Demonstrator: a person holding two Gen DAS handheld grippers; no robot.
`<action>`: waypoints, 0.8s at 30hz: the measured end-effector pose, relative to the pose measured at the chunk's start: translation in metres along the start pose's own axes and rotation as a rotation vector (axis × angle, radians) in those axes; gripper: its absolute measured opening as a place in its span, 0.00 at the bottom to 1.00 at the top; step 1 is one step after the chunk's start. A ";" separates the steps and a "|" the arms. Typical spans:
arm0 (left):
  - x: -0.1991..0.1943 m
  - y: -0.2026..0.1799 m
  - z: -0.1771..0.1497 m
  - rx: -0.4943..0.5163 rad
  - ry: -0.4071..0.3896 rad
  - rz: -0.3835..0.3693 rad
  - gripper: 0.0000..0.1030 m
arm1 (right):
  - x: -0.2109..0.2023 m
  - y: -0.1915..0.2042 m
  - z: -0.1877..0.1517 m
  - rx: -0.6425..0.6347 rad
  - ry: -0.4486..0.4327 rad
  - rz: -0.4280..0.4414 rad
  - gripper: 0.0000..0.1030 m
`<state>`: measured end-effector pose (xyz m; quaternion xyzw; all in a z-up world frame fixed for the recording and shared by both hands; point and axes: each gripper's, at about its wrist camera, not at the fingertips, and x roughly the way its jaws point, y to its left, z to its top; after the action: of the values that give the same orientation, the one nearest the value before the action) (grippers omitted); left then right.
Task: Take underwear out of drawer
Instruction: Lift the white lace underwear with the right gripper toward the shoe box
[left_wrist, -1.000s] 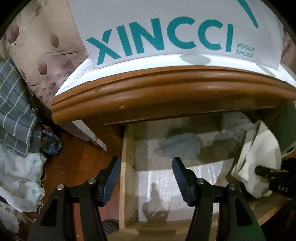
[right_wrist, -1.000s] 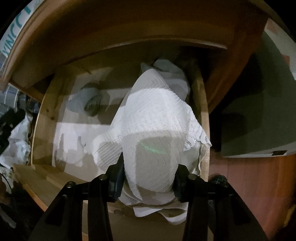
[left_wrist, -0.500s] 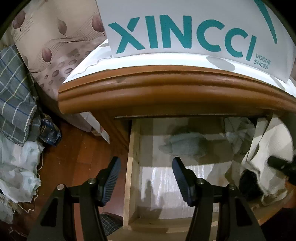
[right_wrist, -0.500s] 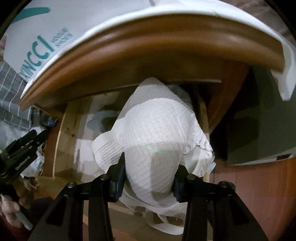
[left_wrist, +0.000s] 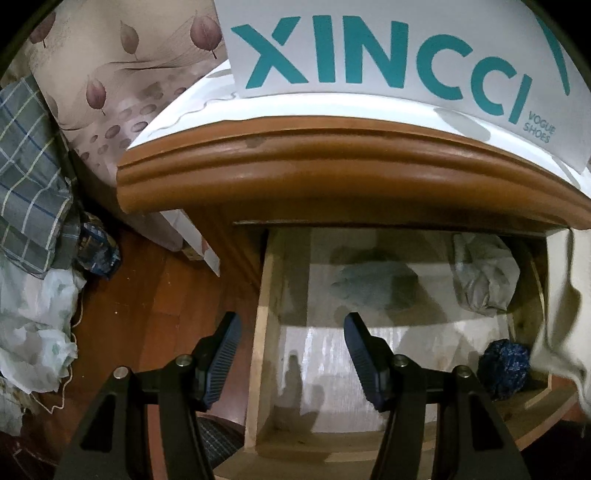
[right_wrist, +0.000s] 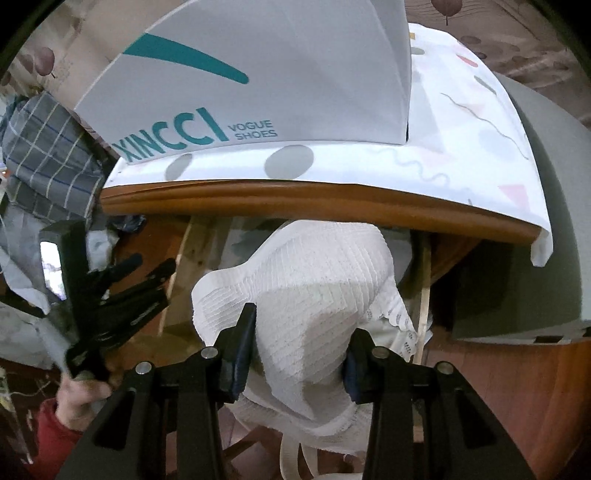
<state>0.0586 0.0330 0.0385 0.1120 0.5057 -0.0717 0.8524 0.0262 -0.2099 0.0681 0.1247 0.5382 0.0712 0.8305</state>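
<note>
White, ribbed, stretchy cloth underwear (right_wrist: 317, 295) with a small lacy wavy edge on one side, bunched into a soft lump, thin strap hanging loose below. Pinched tight between the two dark pads of the right gripper (right_wrist: 297, 356), up above the open pale wooden drawer (left_wrist: 266, 332), in front of the brown cabinet edge. Left gripper (left_wrist: 291, 354) about half open, holding nothing, over the drawer's left wall. Grey cloth and a dark blue bundle lying inside the drawer.
</note>
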 end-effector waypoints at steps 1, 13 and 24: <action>0.000 -0.001 -0.001 0.000 -0.002 0.003 0.58 | -0.004 0.004 -0.001 -0.009 0.003 -0.001 0.36; 0.003 -0.003 -0.003 0.016 0.001 0.023 0.58 | -0.050 0.034 -0.006 -0.044 0.001 0.086 0.35; -0.003 0.010 0.001 -0.041 0.001 -0.015 0.58 | -0.064 0.045 0.001 -0.046 0.003 0.107 0.35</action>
<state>0.0600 0.0423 0.0429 0.0909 0.5081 -0.0677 0.8538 0.0013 -0.1834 0.1376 0.1343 0.5303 0.1281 0.8272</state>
